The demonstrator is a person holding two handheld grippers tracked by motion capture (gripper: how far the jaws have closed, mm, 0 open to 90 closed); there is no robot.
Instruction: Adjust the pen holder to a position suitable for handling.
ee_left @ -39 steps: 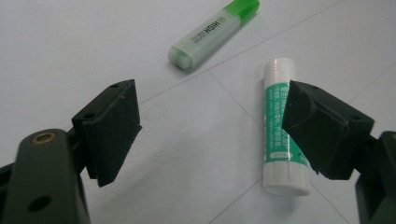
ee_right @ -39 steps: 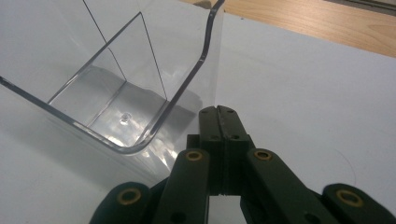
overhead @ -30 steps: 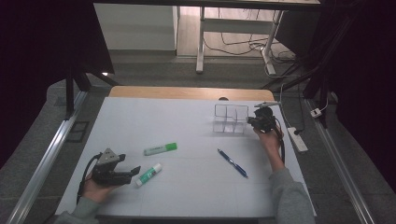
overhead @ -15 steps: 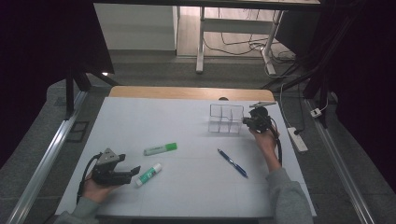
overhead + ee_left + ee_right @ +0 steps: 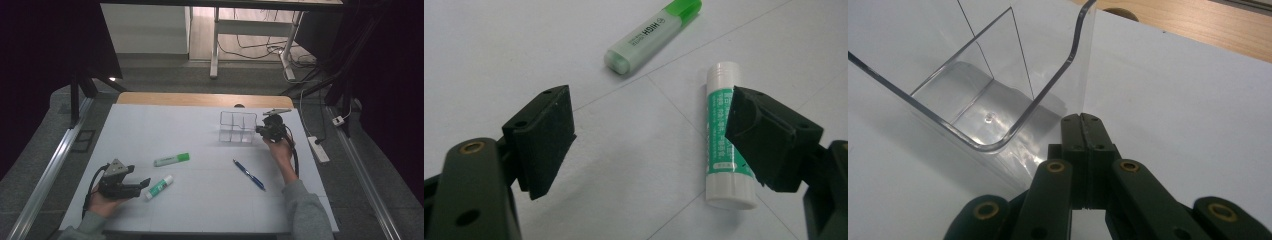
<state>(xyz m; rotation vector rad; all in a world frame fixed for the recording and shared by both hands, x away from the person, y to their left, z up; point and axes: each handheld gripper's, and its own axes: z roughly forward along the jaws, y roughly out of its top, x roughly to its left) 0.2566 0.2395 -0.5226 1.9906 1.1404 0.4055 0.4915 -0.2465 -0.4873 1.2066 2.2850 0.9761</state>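
On the white table sheet (image 5: 200,135), with a wood strip along its 12 o'clock edge and dark floor around, the clear organizer (image 5: 238,127) is clamped by its wall in the clenched right gripper (image 5: 263,131) at 2 o'clock, while the left gripper (image 5: 142,183) is held released at 7 o'clock beside the glue stick (image 5: 159,187).

A lab or test workspace, not a home: white work table (image 5: 200,140) ringed by dark curtains (image 5: 45,50), aluminium rails (image 5: 45,170) along both sides, loose cables (image 5: 250,47) and a power strip (image 5: 318,148) on grey carpet, bare desk frame (image 5: 215,40) behind.
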